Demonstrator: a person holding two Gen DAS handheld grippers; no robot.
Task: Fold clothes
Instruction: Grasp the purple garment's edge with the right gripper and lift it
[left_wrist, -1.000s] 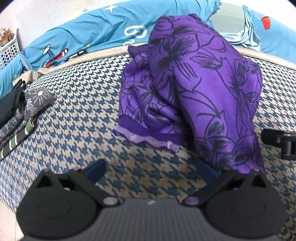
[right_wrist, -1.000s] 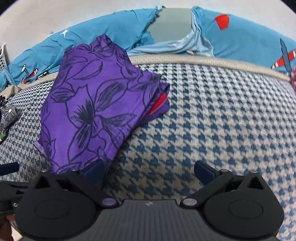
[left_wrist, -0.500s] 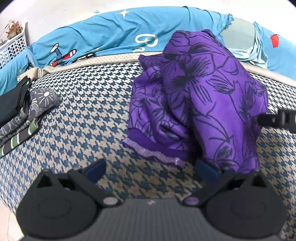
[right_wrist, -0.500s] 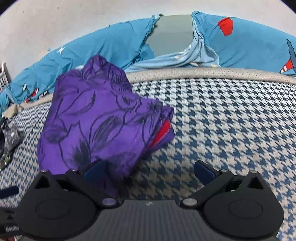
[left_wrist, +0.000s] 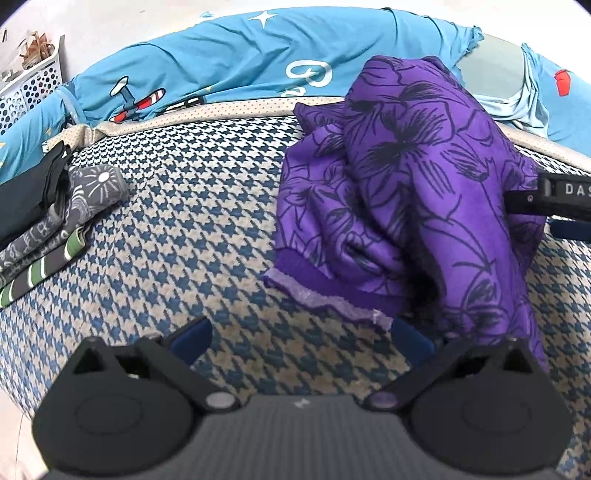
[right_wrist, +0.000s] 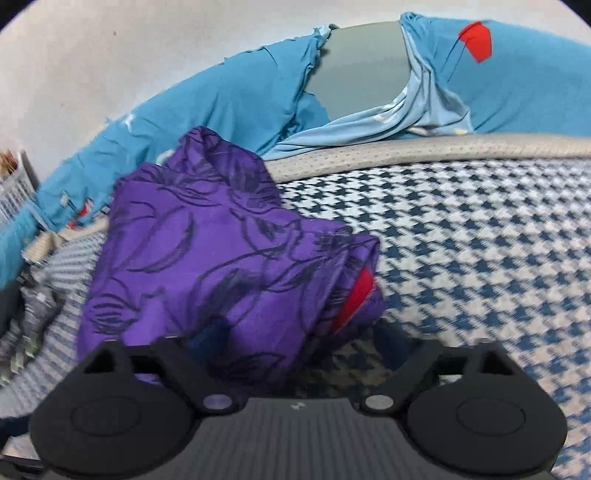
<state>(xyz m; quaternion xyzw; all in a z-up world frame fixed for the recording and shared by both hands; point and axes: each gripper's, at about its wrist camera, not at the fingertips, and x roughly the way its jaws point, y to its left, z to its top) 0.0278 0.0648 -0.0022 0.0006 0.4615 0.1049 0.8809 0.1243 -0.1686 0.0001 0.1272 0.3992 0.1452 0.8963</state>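
Observation:
A purple garment with a dark flower print (left_wrist: 413, 192) lies bunched on the houndstooth bed cover (left_wrist: 184, 229), its ribbed hem (left_wrist: 332, 291) toward me. My left gripper (left_wrist: 301, 339) is open just short of that hem, with only bed cover between its pads. In the right wrist view the garment's near corner (right_wrist: 229, 266), with a red strip (right_wrist: 354, 295) inside the fold, sits between the fingers of my right gripper (right_wrist: 299, 343). Its jaws are closing on the cloth; the pads do not clamp it. One black finger (left_wrist: 546, 199) of the right gripper lies against the garment's right side.
A pile of folded grey, black and striped clothes (left_wrist: 55, 221) lies at the left of the bed. A blue plane-print sheet (left_wrist: 221, 66) and a grey pillow (right_wrist: 362, 81) line the far edge. A white perforated basket (left_wrist: 33, 88) stands at the far left.
My right gripper has moved in over the garment's near corner and its fingers have narrowed around it. In the left view its finger has reached the garment's right side. The left gripper has hardly moved.

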